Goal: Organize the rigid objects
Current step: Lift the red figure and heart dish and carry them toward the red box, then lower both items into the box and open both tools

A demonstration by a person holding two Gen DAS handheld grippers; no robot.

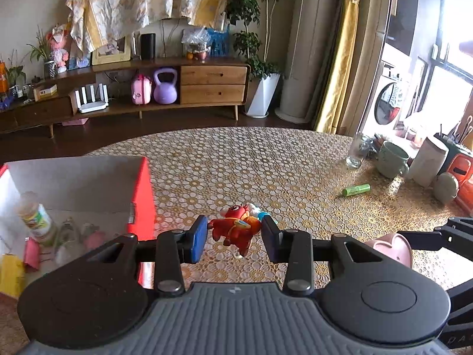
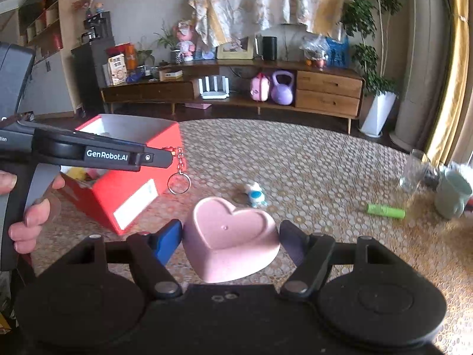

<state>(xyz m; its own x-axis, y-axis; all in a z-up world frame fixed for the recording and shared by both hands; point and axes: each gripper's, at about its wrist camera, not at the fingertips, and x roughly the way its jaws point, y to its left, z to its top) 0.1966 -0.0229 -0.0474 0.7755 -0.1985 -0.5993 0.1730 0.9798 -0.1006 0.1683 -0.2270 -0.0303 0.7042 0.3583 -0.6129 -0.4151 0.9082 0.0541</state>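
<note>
My left gripper [image 1: 233, 233] is shut on a red cartoon figure keychain [image 1: 236, 226] and holds it above the table, just right of the red box [image 1: 145, 195]. In the right wrist view the left gripper [image 2: 170, 158] shows from the side with the keyring [image 2: 178, 184] dangling by the box [image 2: 133, 189]. My right gripper [image 2: 230, 236] is shut on a pink heart-shaped dish [image 2: 233, 230], also seen in the left wrist view [image 1: 394, 248]. A small white and blue figure [image 2: 255, 195] and a green tube [image 2: 385, 210] lie on the table.
The box holds a small bottle [image 1: 35, 216] and several small items. A glass [image 1: 357, 151], a green mug [image 1: 391, 159], a white roll [image 1: 427, 161] and orange things stand at the table's right edge. The patterned tablecloth [image 1: 251, 159] covers the table.
</note>
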